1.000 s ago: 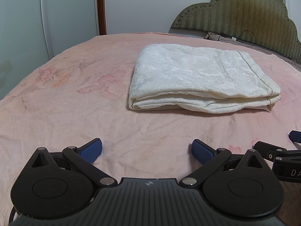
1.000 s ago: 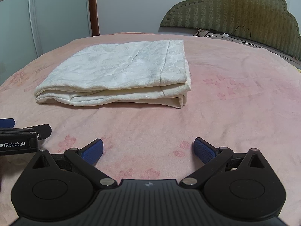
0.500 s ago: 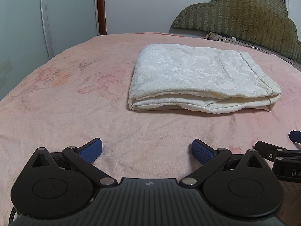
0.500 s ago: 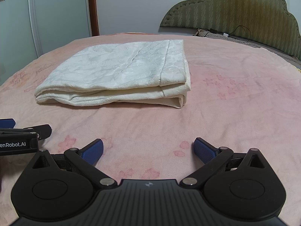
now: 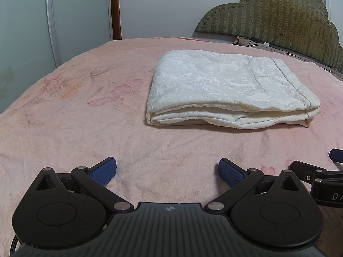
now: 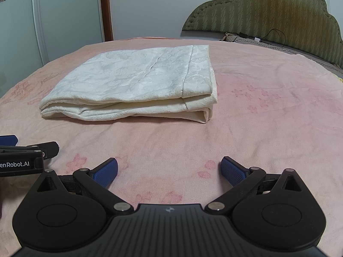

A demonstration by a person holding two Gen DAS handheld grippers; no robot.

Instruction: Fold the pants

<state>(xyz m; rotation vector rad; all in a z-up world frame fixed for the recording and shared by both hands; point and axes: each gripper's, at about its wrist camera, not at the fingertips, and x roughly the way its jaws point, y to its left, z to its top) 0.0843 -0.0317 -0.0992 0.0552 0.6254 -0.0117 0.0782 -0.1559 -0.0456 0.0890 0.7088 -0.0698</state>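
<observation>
Two grippers sat low over the pink bedspread (image 5: 64,115), side by side, both empty. The pants (image 5: 227,90) lay ahead of them at 12 o'clock, well apart from the fingers, as a cream-white bundle already folded into a flat rectangle of several layers. In the left wrist view the bundle sat toward 1 o'clock; in the right wrist view (image 6: 137,83) toward 11 o'clock.

Handling, by judgement: cloth looked soft, light and limp, with a woven floral texture that should not slip between rubbery pads. Layers would slide and sag if lifted from one point. The best hold seemed to be the stacked near edge, at its two corners, one gripper per corner, pinching all layers together.

Left gripper (image 5: 167,169): jaws spread wide, blue fingertips (image 5: 104,170) resting near or on the bedspread, nothing between them. Contact with the sheet could not be confirmed.

Right gripper (image 6: 169,169): jaws likewise spread wide, blue fingertips (image 6: 232,171) bare, holding nothing. Each gripper showed at the edge of the other's view, just beside it.

Folding looked complete or nearly so.
</observation>
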